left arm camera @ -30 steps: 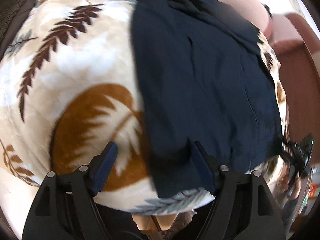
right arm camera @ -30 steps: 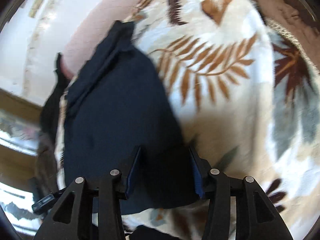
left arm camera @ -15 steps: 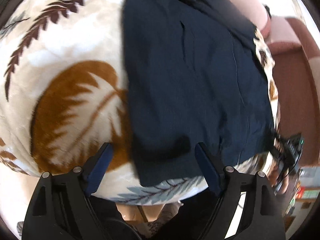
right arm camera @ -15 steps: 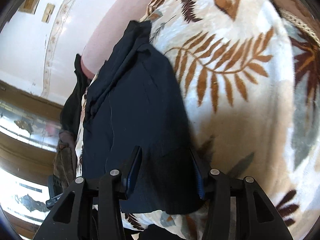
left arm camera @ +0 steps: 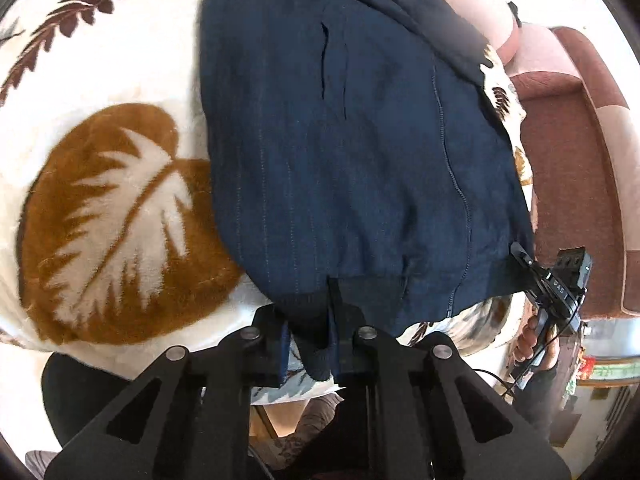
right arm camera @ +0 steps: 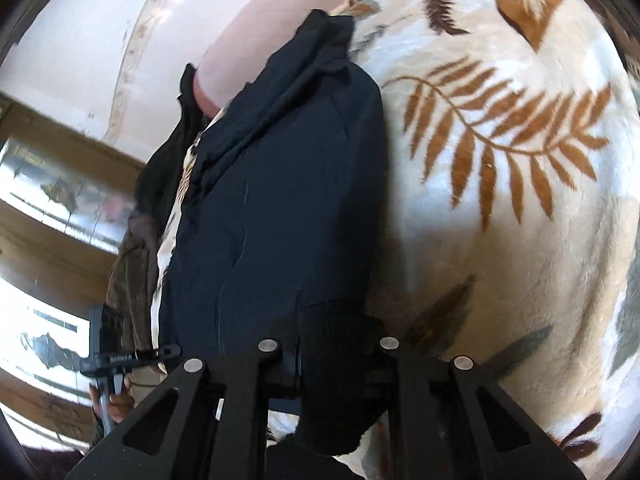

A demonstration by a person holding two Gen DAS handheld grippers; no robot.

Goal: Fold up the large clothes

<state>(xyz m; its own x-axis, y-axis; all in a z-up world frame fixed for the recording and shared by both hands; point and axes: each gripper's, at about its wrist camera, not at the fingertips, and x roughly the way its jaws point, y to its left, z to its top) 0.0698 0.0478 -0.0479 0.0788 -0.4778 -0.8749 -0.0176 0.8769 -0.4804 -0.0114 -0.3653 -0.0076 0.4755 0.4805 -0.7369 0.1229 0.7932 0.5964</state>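
A dark navy garment (left arm camera: 360,140) lies flat on a cream blanket with brown leaf prints (left arm camera: 100,200). My left gripper (left arm camera: 310,340) is shut on the ribbed hem at the garment's near left corner. My right gripper (right arm camera: 332,364) is shut on the ribbed hem at the near right corner; the garment (right arm camera: 280,200) stretches away from it. In the left wrist view the right gripper (left arm camera: 556,292) shows at the garment's right corner. In the right wrist view the left gripper (right arm camera: 120,360) shows at the left corner.
A pink headboard (right arm camera: 260,20) rises behind the garment's far end. A maroon sofa (left arm camera: 572,160) stands beside the bed. Wooden wall and windows (right arm camera: 48,200) are at the left in the right wrist view. Blanket extends wide on both sides.
Both grippers moved in on the garment's near hem and closed on it; they were open before.
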